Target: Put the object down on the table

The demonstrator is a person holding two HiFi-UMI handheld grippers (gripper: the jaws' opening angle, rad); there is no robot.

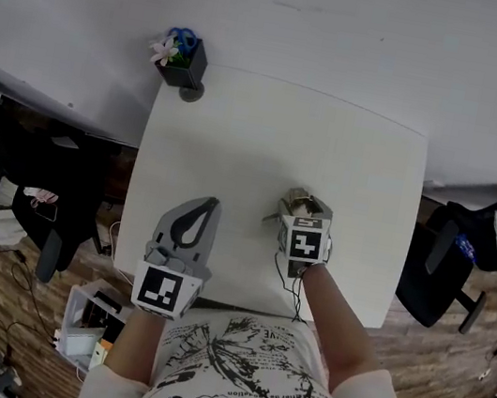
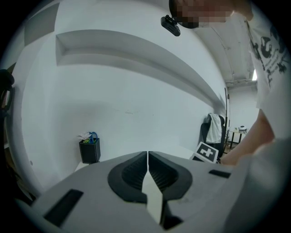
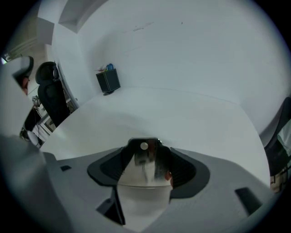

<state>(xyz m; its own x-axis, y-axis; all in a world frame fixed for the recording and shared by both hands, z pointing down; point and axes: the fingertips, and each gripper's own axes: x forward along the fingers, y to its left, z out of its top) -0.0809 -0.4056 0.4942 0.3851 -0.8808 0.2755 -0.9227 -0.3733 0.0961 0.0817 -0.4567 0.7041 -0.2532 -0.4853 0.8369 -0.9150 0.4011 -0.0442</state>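
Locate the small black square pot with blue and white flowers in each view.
Head view: black flower pot upper left, on the white table's far left corner.
Left gripper view: lower left, left of the shut jaws.
Right gripper view: upper left, beyond the clamped shiny metal object.
Shared landmark: that table corner against the white wall.

I'm looking down on a white square counter [image 1: 268, 140] with rounded corners, its far edge close against a white wall [image 1: 354, 31]. At the counter's far left corner a small black box [image 1: 184, 66] stands upright, with a pale flower and something blue showing at its top.
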